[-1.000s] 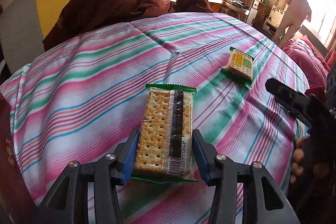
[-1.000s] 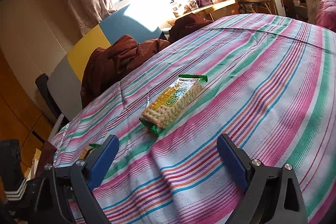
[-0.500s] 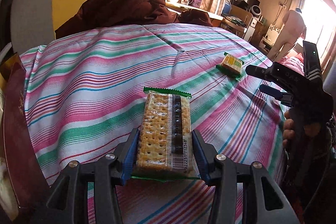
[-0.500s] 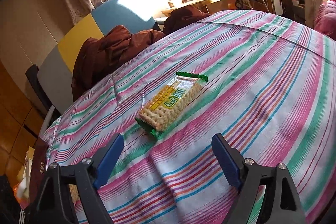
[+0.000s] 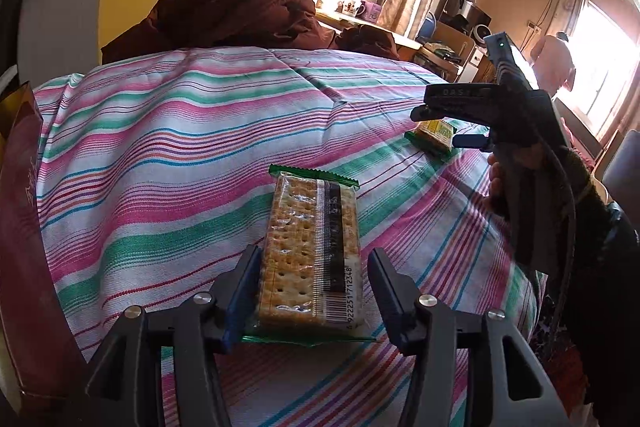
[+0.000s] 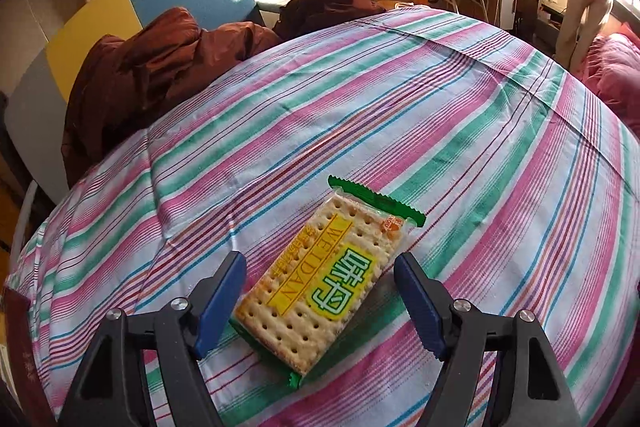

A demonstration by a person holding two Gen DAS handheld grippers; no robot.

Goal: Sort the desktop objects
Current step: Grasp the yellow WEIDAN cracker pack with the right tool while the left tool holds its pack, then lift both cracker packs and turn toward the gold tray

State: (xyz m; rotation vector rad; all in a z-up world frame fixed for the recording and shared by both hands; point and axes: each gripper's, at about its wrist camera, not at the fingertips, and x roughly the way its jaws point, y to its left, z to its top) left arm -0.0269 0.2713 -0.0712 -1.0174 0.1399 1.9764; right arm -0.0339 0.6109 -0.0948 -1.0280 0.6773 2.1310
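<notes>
Left tool [image 5: 312, 291] clamps one cracker pack [image 5: 312, 247]; right tool [image 6: 320, 301], fingers apart, straddles another cracker packet [image 6: 324, 279].

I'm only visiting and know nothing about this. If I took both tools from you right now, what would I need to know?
Left hand-held gripper: shut on the barcode-side cracker pack, gripping its near end.
Right hand-held gripper: open, one finger on each side of the yellow-label cracker pack, not gripping it.
That second pack lies flat on the striped cloth, angled across the gripper's line.
Done: one pack picked up.
Left: close on the second pack, then put both where they belong. The pictures do not show that place.
</notes>
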